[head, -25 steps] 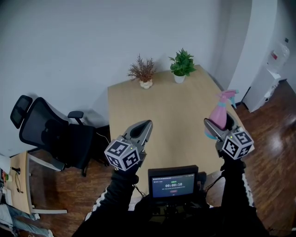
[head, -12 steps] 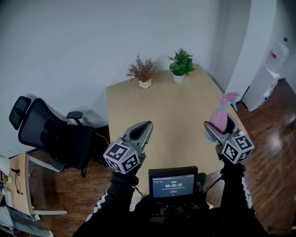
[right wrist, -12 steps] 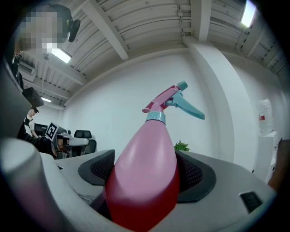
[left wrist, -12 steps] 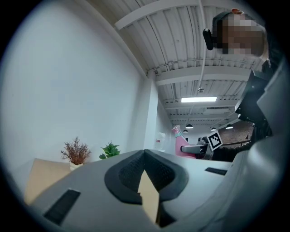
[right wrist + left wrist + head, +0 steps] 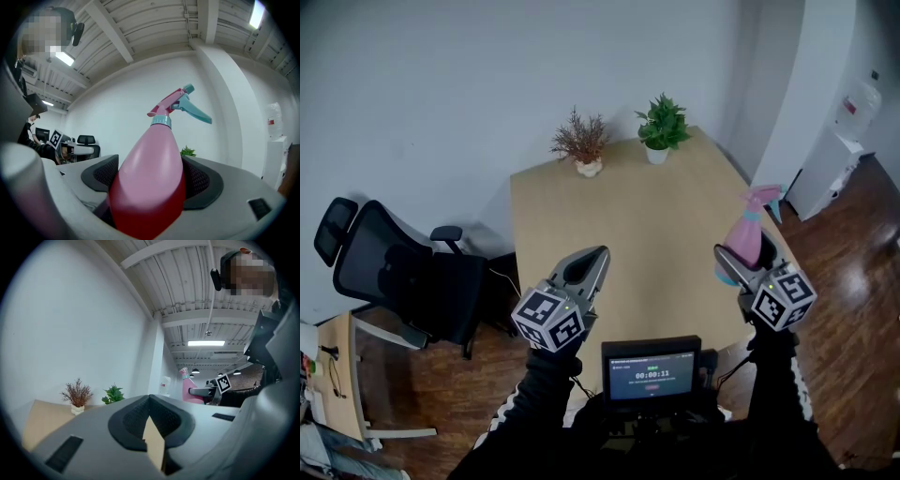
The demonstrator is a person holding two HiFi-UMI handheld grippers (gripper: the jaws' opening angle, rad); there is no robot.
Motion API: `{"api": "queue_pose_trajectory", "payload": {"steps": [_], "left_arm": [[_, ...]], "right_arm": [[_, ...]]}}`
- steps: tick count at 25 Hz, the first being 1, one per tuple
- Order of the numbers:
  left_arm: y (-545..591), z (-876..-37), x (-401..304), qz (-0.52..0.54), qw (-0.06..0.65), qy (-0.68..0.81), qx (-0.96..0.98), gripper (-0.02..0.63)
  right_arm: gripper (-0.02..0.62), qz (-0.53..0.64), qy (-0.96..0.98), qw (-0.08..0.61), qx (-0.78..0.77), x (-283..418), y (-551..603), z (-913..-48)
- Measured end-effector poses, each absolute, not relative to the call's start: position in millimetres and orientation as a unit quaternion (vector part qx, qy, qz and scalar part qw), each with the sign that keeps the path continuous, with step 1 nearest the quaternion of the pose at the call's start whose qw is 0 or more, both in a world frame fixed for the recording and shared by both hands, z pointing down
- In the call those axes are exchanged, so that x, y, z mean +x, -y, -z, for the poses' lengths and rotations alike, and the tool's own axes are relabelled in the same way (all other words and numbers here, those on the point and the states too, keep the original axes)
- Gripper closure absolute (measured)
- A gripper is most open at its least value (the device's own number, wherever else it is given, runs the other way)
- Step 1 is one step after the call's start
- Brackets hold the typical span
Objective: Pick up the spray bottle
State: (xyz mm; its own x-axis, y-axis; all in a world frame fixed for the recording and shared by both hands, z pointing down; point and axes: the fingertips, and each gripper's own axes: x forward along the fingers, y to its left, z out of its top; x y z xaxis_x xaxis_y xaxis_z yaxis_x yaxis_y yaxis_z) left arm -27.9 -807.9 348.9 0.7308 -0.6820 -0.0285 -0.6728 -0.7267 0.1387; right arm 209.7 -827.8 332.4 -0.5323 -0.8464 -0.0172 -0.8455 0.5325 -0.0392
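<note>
- Tongs on the right (image 5: 150, 174) are clamped round the fat lower body of the pink spray bottle (image 5: 149, 173). The ribbed pads press in from both sides, probably because the widest part gives the surest seat.
- Seen from the head view, the right tongs (image 5: 732, 264) carry the spray bottle (image 5: 745, 234) above the desk's right edge. It stands nearly upright, with the teal trigger head (image 5: 766, 197) topmost and pointing away from the desk.
- The bottle looks clear of the desk top, so I judge the lift as good as done. Keeping it upright keeps the weight low in the grip and guards against it tipping out.
- Left tongs (image 5: 150, 398) are closed tip to tip with nothing between them. Only a small diamond-shaped gap between the pads shows the desk colour beyond.
- In the head view the left tongs (image 5: 596, 253) hang over the desk's near-left corner, well apart from the bottle. They seem parked there because one hand is enough for the job.
- The desk (image 5: 619, 216) is otherwise bare in its middle. A dried plant (image 5: 578, 146) and a green plant (image 5: 660, 123) stand in small pots at its far edge, well out of the way.
- A small screen (image 5: 650, 372) sits just below the desk's near edge, and a black office chair (image 5: 398, 274) stands off the desk's left side.
</note>
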Motion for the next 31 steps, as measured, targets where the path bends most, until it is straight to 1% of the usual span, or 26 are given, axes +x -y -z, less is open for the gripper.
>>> {"api": "queue_pose_trajectory", "payload": {"steps": [9, 31], "left_arm": [[810.0, -350.7, -26.7, 0.037, 0.063, 0.354, 0.932, 0.606], [812.1, -355.4, -25.1, 0.031, 0.064, 0.358, 0.931, 0.606]], "right_arm": [[0.202, 0.012, -0.869, 0.003, -0.495, 212.5, 828.5, -333.1], [0.202, 0.01, -0.868, 0.003, -0.496, 216.4, 831.9, -336.5]]}}
